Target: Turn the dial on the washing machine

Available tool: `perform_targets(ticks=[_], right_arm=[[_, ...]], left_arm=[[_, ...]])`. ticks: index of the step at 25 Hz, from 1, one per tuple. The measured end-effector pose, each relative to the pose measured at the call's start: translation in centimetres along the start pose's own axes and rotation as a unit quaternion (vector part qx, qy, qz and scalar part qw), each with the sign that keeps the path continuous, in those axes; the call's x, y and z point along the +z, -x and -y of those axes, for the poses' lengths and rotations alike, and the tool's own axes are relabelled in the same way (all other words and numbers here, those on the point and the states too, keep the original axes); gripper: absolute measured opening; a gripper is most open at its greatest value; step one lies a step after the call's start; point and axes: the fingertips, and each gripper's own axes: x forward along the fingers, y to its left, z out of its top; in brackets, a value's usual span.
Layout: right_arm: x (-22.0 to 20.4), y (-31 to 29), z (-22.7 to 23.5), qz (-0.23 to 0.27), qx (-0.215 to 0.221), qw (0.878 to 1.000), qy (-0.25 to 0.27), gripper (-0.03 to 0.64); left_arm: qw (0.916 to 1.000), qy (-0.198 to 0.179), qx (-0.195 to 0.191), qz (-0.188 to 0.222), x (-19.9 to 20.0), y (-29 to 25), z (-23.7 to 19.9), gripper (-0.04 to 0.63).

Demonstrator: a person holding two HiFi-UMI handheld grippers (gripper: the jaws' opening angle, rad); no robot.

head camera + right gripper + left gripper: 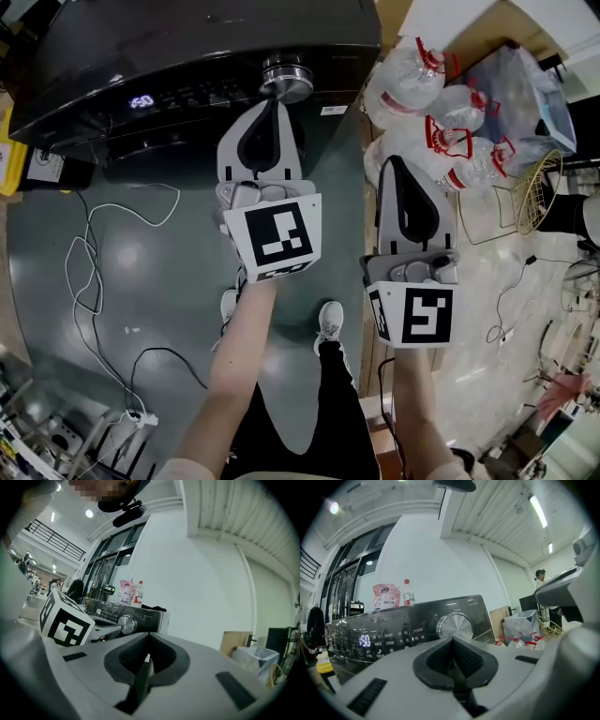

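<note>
Silver dial (286,79) sits at the right end of the black washing machine (187,47) panel, just beyond my left gripper (275,105), its fingers (438,658) pressed together, empty. My right gripper (397,167), likewise closed on nothing, hangs past the machine's right corner, near water jugs (412,80).

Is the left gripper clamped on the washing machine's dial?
No: the left gripper has its jaws together on nothing, and the dial sits beyond their tips.

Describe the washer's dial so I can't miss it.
Find the dark washing machine at the top of the head view. Along its front panel, right of the lit display, sits the dial: the only round, raised silver knob beside flat printed labels.
</note>
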Motion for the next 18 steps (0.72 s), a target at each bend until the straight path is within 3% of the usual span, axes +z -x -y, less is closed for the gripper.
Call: perform_targets(ticks=[18], right_arm=[[-0.7,0.5,0.1,-0.007,-0.002,1.0,0.003,0.003]], left_arm=[[0.9998,0.01,-0.018,-0.004,-0.4,-0.3,1.1,-0.003]])
